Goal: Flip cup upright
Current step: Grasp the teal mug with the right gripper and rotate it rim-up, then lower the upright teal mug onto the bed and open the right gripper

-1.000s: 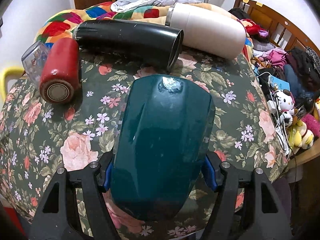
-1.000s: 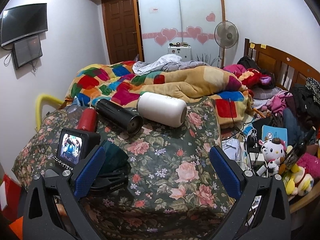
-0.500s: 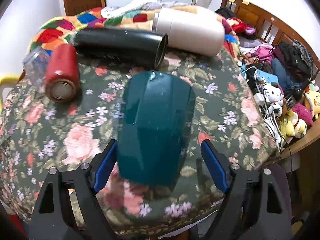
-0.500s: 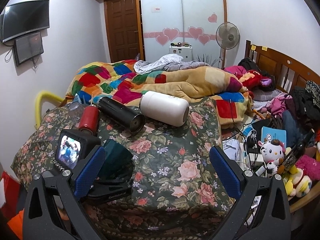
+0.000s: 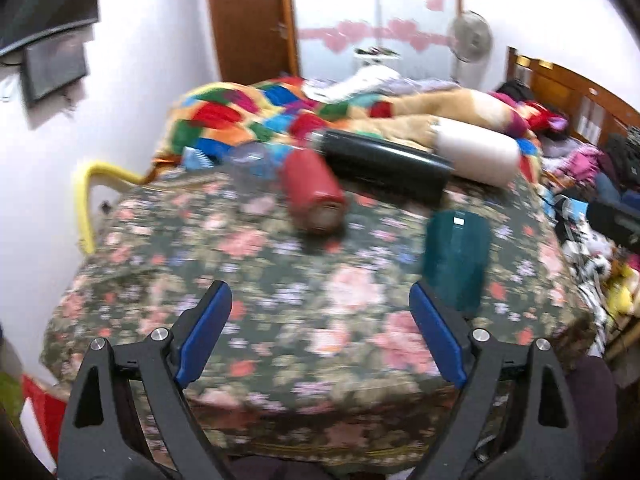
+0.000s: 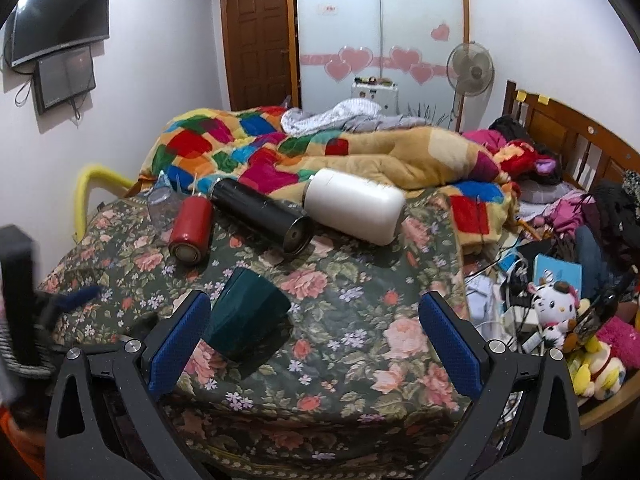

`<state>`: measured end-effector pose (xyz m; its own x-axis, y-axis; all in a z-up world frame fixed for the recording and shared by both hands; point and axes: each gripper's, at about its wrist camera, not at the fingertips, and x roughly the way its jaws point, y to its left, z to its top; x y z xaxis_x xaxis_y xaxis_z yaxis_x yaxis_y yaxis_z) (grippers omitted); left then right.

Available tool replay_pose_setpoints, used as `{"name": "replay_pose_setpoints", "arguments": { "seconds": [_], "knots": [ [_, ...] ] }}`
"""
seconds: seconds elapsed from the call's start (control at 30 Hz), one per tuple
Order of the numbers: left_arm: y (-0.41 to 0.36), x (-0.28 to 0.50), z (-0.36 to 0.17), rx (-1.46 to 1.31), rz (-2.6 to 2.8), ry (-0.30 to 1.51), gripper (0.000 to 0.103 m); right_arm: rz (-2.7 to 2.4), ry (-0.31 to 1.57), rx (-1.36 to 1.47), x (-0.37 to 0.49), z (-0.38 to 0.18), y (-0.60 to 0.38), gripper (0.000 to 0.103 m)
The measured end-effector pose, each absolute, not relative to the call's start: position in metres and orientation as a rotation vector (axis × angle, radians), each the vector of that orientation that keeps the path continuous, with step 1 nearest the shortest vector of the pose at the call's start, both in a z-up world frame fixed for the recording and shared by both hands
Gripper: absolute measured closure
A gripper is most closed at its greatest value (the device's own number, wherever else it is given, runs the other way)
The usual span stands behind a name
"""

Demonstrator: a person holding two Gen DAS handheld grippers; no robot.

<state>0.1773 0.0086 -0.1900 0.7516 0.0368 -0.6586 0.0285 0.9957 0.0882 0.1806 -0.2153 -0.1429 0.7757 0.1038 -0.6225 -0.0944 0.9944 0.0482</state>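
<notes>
Floral-covered bed (image 6: pixel 360 280). The left gripper (image 5: pixel 320 336), jaws wide and empty, has let go of the teal cup (image 6: pixel 246 316) and backed off; the cup stands free. Right gripper (image 6: pixel 316 338) wide, empty. Flip apparently attempted; upright or inverted unclear.

Wide open floral cloth (image 6: pixel 352 332) in front, nothing on it between the spread fingers of the right gripper (image 6: pixel 314 332) except the green cup (image 6: pixel 246 320) crowding its left finger. Behind the cup a wall of lying bottles: red can (image 6: pixel 191 229), black flask (image 6: pixel 262 216), white bottle (image 6: pixel 354 210), side by side, touching or nearly so. Behind them the quilt (image 6: pixel 360 156) heaps up. Right edge drops to cluttered toys (image 6: pixel 554 312) and cables. Left gripper (image 5: pixel 320 332) gapes over bare cloth, cup just beyond its right finger
</notes>
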Motion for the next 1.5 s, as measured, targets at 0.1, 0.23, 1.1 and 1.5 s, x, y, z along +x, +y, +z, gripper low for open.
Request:
{"name": "replay_pose_setpoints", "arguments": {
  "seconds": [0.1, 0.23, 1.1, 1.5],
  "knots": [
    [0.024, 0.173, -0.187, 0.082, 0.056, 0.697, 0.012, 0.124, 0.734, 0.032, 0.194, -0.159, -0.208, 0.000],
    [0.031, 0.173, -0.187, 0.057, 0.068, 0.683, 0.012, 0.175, 0.847, 0.087, 0.219, -0.186, -0.197, 0.009],
    [0.034, 0.178, -0.186, -0.022, 0.066, 0.682, 0.012, 0.341, 1.165, 0.291, 0.295, -0.251, -0.168, 0.034],
    [0.041, 0.180, -0.192, -0.054, 0.077, 0.712, 0.012, 0.297, 0.965, 0.081, 0.283, -0.209, -0.159, 0.035]
  ]
}}
